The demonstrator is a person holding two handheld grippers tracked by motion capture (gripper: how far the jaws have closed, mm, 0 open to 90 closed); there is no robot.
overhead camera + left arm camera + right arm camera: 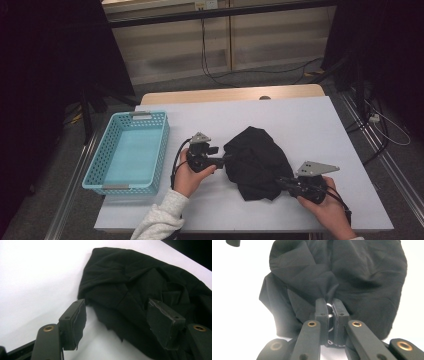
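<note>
— Two grippers are at work on one black garment (257, 162), which lies crumpled on the white desk (310, 125), a little nearer the front edge than the back and right of the middle. Start at the left: what stands there?

— An empty blue basket (95, 167) sits by the desk's left edge, apart from the cloth. I judge it the likely place for the garment once it is folded or gathered, though nothing is in it yet.

— And the left gripper (226, 159)?

— It comes in at the garment's left edge. In the left gripper view its jaws stand released and well apart, straddling the hem of the cloth (140, 297); one pad (76, 322) is over bare desk beside the fabric, the other over the folds. They press on nothing.

— The right gripper (281, 181)?

— At the garment's front right corner, nearest the person. In the right gripper view its jaws are clenched almost together, with a bunch of the black fabric (332, 290) pinched between the pads.

— So which step is this?

— Taking hold, I'd say: one side is gripped, the other not yet.

— What does the next move call for?

— The left jaws need to close on the hem between them, catching a single layer if they can; then both hands could lift and spread the garment.
</note>
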